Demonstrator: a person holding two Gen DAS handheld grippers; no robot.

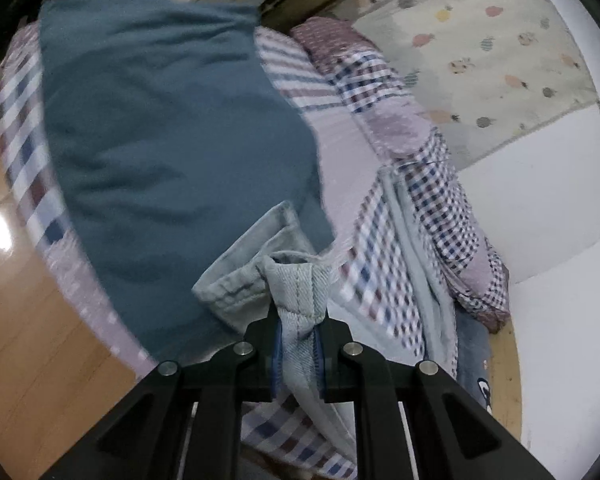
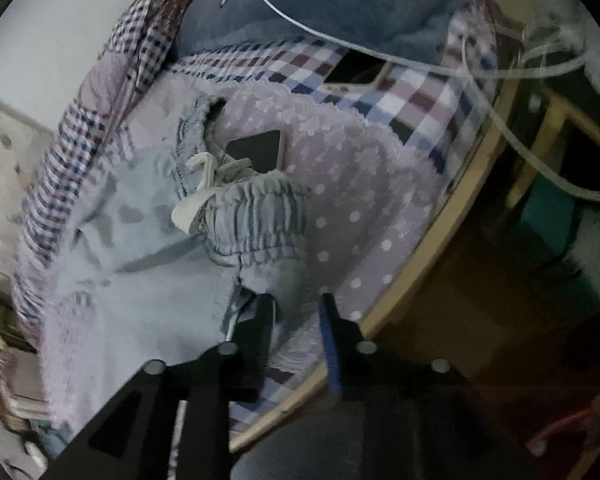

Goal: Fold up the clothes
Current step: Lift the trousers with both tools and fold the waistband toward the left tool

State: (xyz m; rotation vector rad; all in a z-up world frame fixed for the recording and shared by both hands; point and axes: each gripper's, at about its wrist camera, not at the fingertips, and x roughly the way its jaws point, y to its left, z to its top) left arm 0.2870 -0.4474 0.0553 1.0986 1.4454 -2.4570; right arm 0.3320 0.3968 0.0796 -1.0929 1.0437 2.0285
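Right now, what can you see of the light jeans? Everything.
The light jeans are pale blue denim with stitched seams and hemmed cuffs. The left gripper is shut on one bunched cuff; the other cuff lies on the teal cloth. In the right wrist view the gathered elastic waistband with a white drawstring lies on the bed, and the right gripper stands open at its edge.

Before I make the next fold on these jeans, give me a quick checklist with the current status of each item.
1. Left hand-held gripper clamped on the denim hem: ok.
2. Right hand-held gripper on the jeans near the waist: fingers apart, fabric between them, grip cannot tell.
3. Drawstring tucked in: not ok, loose on the waistband.
4. Fold area free: not ok, blue garment lies beside the hem, phone beside the waistband.
5. Jeans flat: not ok, bunched.
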